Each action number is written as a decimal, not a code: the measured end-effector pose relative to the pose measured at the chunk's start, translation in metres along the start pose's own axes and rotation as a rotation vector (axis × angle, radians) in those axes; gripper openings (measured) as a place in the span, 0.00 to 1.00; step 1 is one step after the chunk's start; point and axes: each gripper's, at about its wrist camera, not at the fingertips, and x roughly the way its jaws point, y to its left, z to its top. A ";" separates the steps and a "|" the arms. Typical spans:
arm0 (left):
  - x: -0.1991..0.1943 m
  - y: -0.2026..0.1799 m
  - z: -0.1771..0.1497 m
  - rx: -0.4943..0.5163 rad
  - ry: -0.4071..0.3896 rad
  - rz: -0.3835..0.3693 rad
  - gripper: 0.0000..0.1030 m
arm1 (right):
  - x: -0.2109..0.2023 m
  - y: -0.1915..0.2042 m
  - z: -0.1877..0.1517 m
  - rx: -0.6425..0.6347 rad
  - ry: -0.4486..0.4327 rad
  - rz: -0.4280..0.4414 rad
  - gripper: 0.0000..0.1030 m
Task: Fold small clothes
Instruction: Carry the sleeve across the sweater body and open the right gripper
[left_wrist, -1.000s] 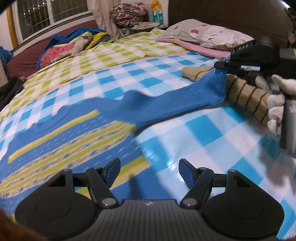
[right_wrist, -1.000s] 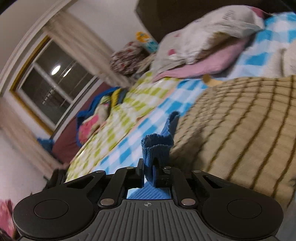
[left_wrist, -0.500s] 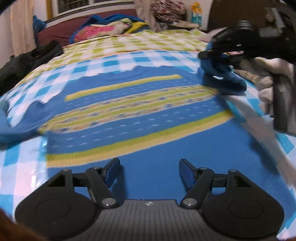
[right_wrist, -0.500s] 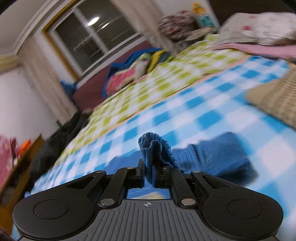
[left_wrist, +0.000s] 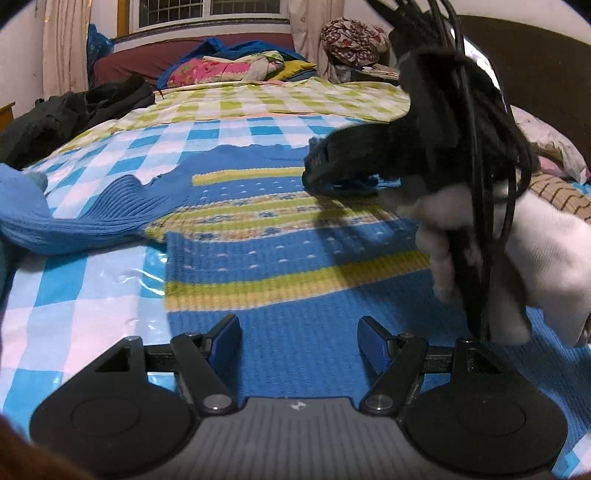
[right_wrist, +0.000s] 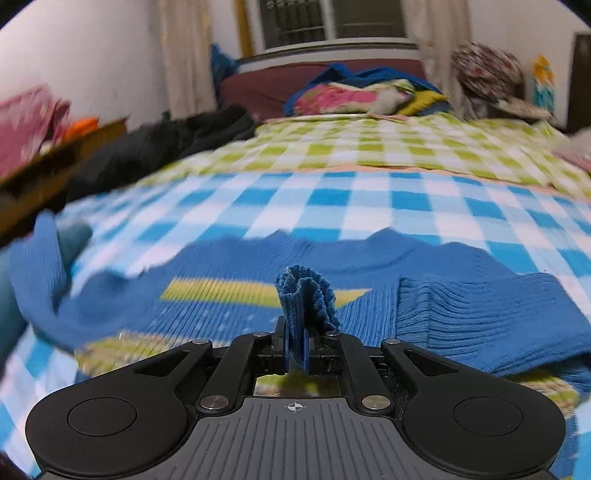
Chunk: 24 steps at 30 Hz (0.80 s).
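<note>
Right gripper (right_wrist: 295, 356), jaws clamped on the bunched cuff (right_wrist: 304, 291) of a blue sleeve (right_wrist: 476, 325); the cuff stands up from between the pads, and the sleeve trails off to the jaws' right, doubled over the body of the blue striped sweater (left_wrist: 295, 236). The sweater lies flat on the checked bedspread (right_wrist: 332, 195), directly under and ahead of the jaws, its stripes running crosswise to them. Left gripper (left_wrist: 298, 334), jaws wide apart and empty, hovers low over the sweater's near part, pointing down and forward. The other sleeve (left_wrist: 74, 225) sprawls to its left, so the left hand appears nearer to it. The gloved right hand (left_wrist: 517, 258) holds its gripper beyond, to the right.
</note>
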 end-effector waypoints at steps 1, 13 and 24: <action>-0.001 0.003 0.000 -0.006 -0.003 -0.002 0.74 | 0.001 0.007 -0.001 -0.023 0.001 -0.007 0.08; -0.008 0.022 -0.003 -0.029 -0.018 -0.022 0.74 | 0.017 0.070 -0.011 -0.310 -0.019 -0.052 0.12; -0.008 0.023 -0.004 -0.016 -0.027 -0.029 0.74 | 0.024 0.081 -0.011 -0.325 -0.049 -0.079 0.10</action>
